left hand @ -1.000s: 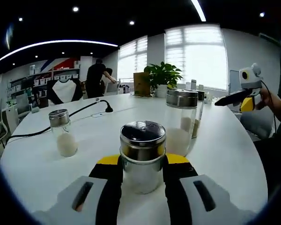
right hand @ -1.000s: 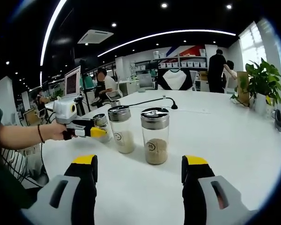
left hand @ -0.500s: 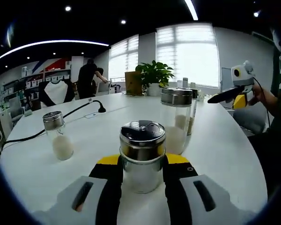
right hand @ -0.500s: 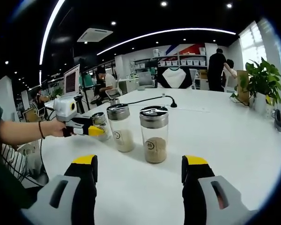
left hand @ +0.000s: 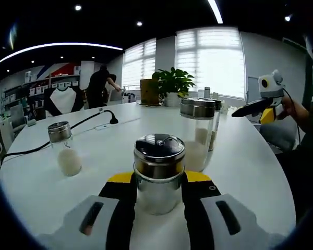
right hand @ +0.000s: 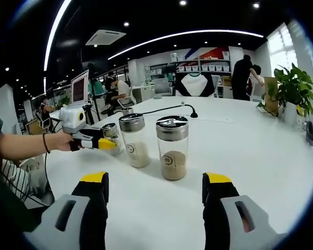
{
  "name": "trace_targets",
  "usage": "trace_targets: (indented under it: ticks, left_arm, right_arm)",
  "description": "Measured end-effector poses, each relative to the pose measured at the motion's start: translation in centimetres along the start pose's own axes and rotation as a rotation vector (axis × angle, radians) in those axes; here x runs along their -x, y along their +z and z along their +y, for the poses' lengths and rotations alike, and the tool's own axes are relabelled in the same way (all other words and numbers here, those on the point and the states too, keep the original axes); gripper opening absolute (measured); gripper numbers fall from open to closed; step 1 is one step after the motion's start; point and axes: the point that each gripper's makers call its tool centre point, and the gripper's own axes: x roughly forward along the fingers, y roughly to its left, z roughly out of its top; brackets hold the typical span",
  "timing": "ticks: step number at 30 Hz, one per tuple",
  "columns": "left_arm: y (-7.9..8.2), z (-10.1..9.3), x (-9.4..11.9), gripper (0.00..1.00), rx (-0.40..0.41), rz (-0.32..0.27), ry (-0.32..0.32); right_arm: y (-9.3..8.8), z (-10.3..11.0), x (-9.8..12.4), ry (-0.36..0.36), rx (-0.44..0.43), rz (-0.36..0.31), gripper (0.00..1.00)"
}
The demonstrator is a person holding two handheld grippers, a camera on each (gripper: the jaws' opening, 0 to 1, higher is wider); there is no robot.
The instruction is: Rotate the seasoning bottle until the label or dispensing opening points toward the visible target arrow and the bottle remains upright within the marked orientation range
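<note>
A white table (left hand: 250, 166) was seen in an office with a potted plant (left hand: 173, 83). The left gripper (left hand: 158, 192) was clamped on a steel-lidded seasoning bottle (left hand: 158, 172) standing upright near the table's edge. The right gripper (right hand: 154, 195) was spread wide, holding nothing.

The seasoning bottle (left hand: 158, 174)'s sides are hidden by the left tongs (left hand: 157, 188).

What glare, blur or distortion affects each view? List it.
Left gripper view: the window is blown out white, ceiling lights reflect off the held bottle's lid, fisheye bows the table. Right gripper view: evenly lit, sharp; curved ceiling light strip.
</note>
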Motion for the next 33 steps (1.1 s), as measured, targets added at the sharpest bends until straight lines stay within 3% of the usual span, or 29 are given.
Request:
trace_targets:
  ticks: [5,7,10,12,14,22,26,31,33]
  left_arm:
    - [-0.5,0.2,0.3,0.49,0.014,0.024,0.029]
    - [-0.3,0.2,0.6,0.5,0.045,0.007,0.062]
    - [0.0,-0.1,1.1,0.5,0.075,-0.014,0.086]
    - [-0.1,0.6,1.5,0.51,0.083,0.004,0.164]
    - [0.5,0.9,1.9,0.52,0.085,-0.032,0.216]
    - [0.6,0.6,2.2,0.51,0.143,-0.048,0.313]
    - [0.1,0.3,2.1,0.51,0.097,0.0,0.365]
    - [0.5,-0.6,2.2,0.51,0.107,-0.002,0.4]
    - [1.1,-0.6,2.3,0.52,0.136,-0.035,0.434]
  right_arm:
    - [-0.2,-0.3,0.0,-0.009,-0.006,0.005,0.73]
    - [-0.2,-0.4,0.1,-0.014,-0.012,0.001,0.73]
    - [-0.3,-0.4,0.1,-0.018,-0.015,0.002,0.73]
    - [-0.4,-0.4,0.1,-0.018,-0.019,0.004,0.73]
    - [-0.4,-0.4,0.1,-0.019,-0.021,0.007,0.72]
    - [-0.5,-0.2,0.1,-0.02,-0.028,0.008,0.72]
    - [-0.8,-0.1,0.1,-0.018,-0.025,0.013,0.72]
    - [-0.9,-0.2,0.2,-0.022,-0.031,0.014,0.72]
    - [-0.8,-0.2,0.2,-0.023,-0.034,0.009,0.72]
